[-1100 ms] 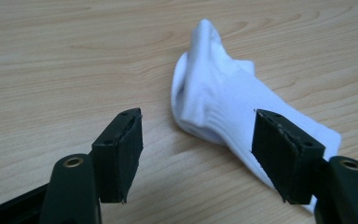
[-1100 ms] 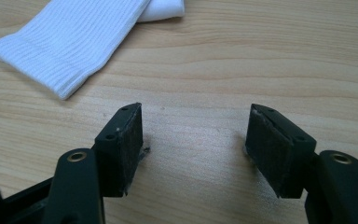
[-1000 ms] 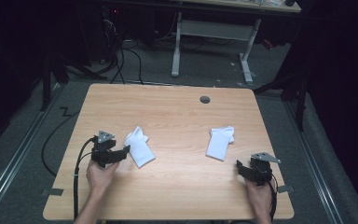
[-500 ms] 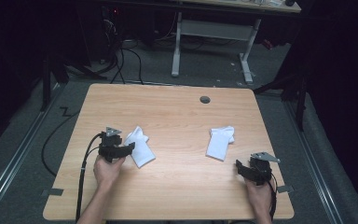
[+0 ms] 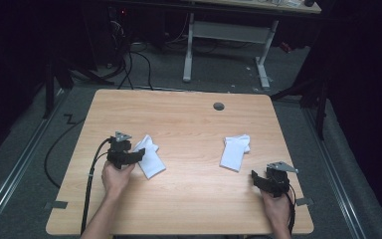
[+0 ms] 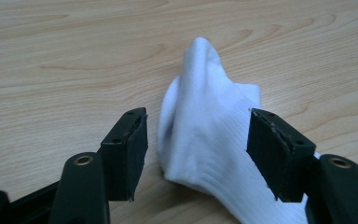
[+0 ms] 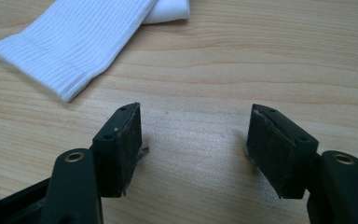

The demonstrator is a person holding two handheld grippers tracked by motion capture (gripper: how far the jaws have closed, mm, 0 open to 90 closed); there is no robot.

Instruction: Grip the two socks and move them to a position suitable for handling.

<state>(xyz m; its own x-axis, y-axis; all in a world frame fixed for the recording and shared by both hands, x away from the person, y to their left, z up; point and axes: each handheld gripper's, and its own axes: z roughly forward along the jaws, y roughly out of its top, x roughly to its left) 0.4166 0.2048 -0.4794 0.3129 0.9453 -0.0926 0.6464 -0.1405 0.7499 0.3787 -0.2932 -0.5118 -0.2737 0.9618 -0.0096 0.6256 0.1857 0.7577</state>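
Two white socks lie on the wooden table (image 5: pixel 189 124). The left sock (image 5: pixel 150 159) (image 6: pixel 209 126) is rumpled, with a raised fold along its middle. My left gripper (image 5: pixel 139 154) (image 6: pixel 198 154) is open, and its jaws stand on either side of that sock's ribbed cuff without the pads pressing it. Those jaws have just been closing slightly with the sock between them. The right sock (image 5: pixel 235 152) (image 7: pixel 81 44) lies flat, folded at its far end. My right gripper (image 5: pixel 255 178) (image 7: pixel 196 149) rests open on bare wood, a short way off that sock's cuff.
A round grey cable hole (image 5: pixel 219 106) sits near the table's far edge. Behind the table stand the white legs of another desk (image 5: pixel 189 50), and cables (image 5: pixel 124 64) run over the floor. Each gripper's cable trails toward the near table edge.
My left gripper has moved right, up to the left sock, so its jaws now flank the cuff and stand a little narrower. The right gripper and both socks have stayed put.
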